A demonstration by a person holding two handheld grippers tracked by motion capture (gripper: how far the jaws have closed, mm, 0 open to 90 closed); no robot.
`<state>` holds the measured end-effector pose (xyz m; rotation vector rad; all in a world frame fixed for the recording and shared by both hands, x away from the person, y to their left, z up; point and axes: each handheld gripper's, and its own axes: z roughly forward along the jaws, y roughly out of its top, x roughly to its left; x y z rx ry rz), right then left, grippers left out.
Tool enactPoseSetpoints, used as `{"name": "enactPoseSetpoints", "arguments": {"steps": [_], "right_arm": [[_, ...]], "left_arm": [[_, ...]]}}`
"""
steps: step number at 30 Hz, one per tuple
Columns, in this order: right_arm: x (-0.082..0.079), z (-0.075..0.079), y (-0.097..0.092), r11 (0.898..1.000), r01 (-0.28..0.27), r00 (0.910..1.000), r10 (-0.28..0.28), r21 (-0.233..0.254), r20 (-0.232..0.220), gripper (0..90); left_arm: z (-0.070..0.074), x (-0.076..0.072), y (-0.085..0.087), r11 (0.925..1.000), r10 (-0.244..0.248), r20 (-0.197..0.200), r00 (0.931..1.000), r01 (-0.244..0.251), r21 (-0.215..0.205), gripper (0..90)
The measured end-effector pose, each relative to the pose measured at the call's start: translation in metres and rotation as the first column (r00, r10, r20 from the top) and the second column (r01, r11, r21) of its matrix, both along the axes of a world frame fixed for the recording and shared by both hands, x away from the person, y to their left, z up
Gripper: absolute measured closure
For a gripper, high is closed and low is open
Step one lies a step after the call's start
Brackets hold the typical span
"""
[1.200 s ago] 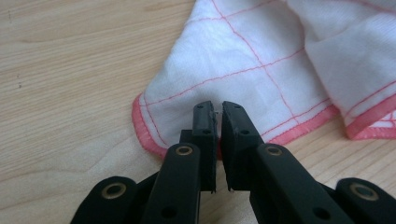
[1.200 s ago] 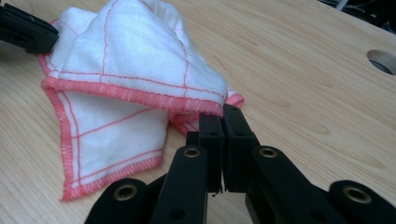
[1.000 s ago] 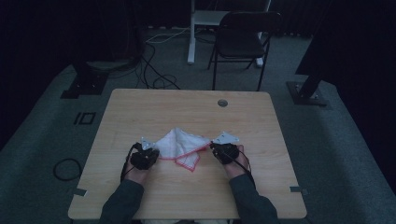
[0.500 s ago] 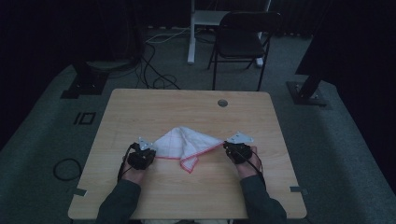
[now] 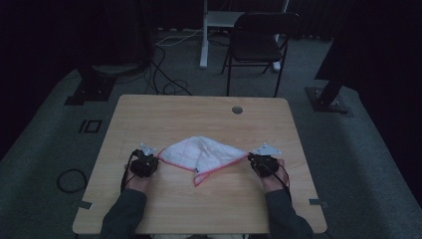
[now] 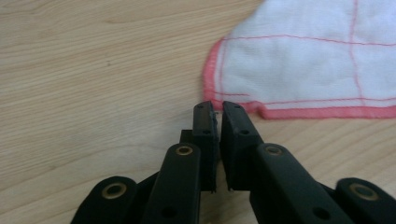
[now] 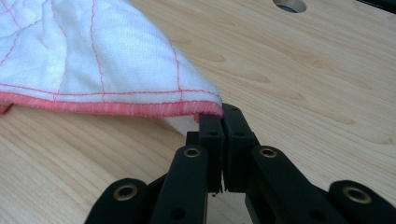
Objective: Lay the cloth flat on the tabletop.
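A white cloth [image 5: 201,153] with a red hem lay stretched across the near half of a wooden desk [image 5: 199,112], held between two hand-held grippers. The left gripper [image 5: 149,160] sat at the cloth's left corner. In the left gripper view its jaws stood nearly together with a thin slit between them, having just eased open slightly. The red-edged corner of the cloth [image 6: 299,70] lay right at the tips; whether the pads gripped the hem there could not be told.

The right gripper [image 5: 254,160] was at the opposite corner. In the right gripper view its jaws were pressed together on the red hem of the cloth [image 7: 93,60], which rose from the tips and spread away to the left of that gripper, lifted slightly off the wood.

Between the two grippers the cloth humped up in the middle, and a folded point hung toward the person below it. A round hole [image 5: 237,109] in the desk lay beyond the right gripper, toward the far edge. A dark chair [image 5: 259,42] stood on the floor behind the desk, well apart from both grippers.
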<state>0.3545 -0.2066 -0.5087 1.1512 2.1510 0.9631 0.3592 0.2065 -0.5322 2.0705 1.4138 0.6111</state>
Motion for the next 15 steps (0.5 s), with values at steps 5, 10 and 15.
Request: {"name": "enactPoseSetpoints", "arguments": {"steps": [5, 10, 15], "right_arm": [[0.0, 0.0, 0.0, 1.0, -0.002, 1.0, 0.002, 0.001, 0.002, 88.8], [0.0, 0.0, 0.001, 1.0, -0.003, 1.0, 0.003, 0.001, 0.004, 88.7], [0.0, 0.0, 0.001, 1.0, -0.004, 1.0, 0.004, 0.002, 0.004, 88.7]], "left_arm": [[0.002, -0.005, -0.014, 0.9987, -0.047, 0.018, 0.9988, 0.047, -0.021, 82.3], [0.005, -0.007, -0.043, 0.991, -0.127, 0.04, 0.9912, 0.128, -0.038, 80.5], [0.003, -0.009, -0.079, 0.97, -0.232, 0.031, 0.9724, 0.233, -0.069, 80.4]]}}
